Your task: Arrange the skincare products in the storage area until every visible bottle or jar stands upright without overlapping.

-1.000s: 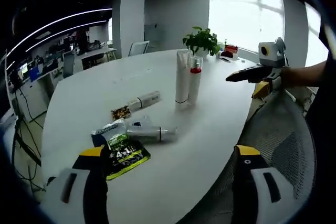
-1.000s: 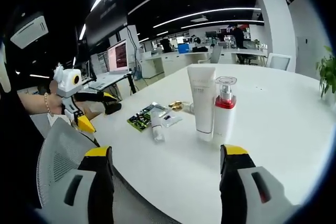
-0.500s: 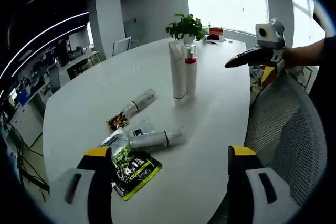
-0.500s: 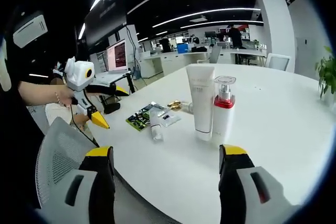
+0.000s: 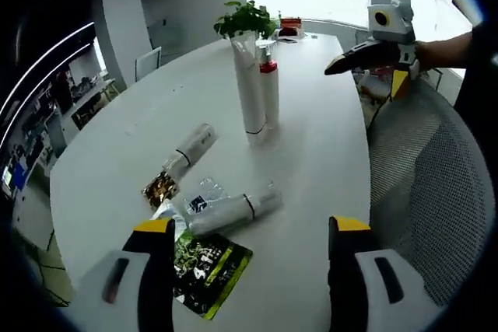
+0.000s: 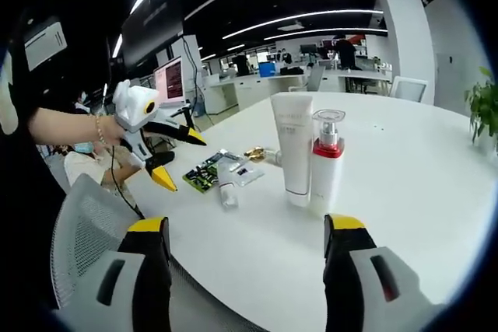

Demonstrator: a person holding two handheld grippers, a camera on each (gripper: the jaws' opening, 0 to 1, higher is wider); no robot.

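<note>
On the white table a white tube and a red-collared pump bottle stand upright side by side. Two white bottles lie flat: one farther off, one just past my left gripper, which hovers open and holds nothing. A green sachet and small packets lie beside them. My right gripper is open above the table's edge, facing the tube and pump bottle. It also appears in the left gripper view. The left gripper is held over the sachet.
A potted plant stands at the far end of the table with small items behind it. A grey mesh chair sits against the table's edge, between the person and the table. Desks and monitors fill the office behind.
My left gripper has moved forward and over the table, closer to the lying bottles and sachet. The right gripper has hardly shifted. No product has moved.
</note>
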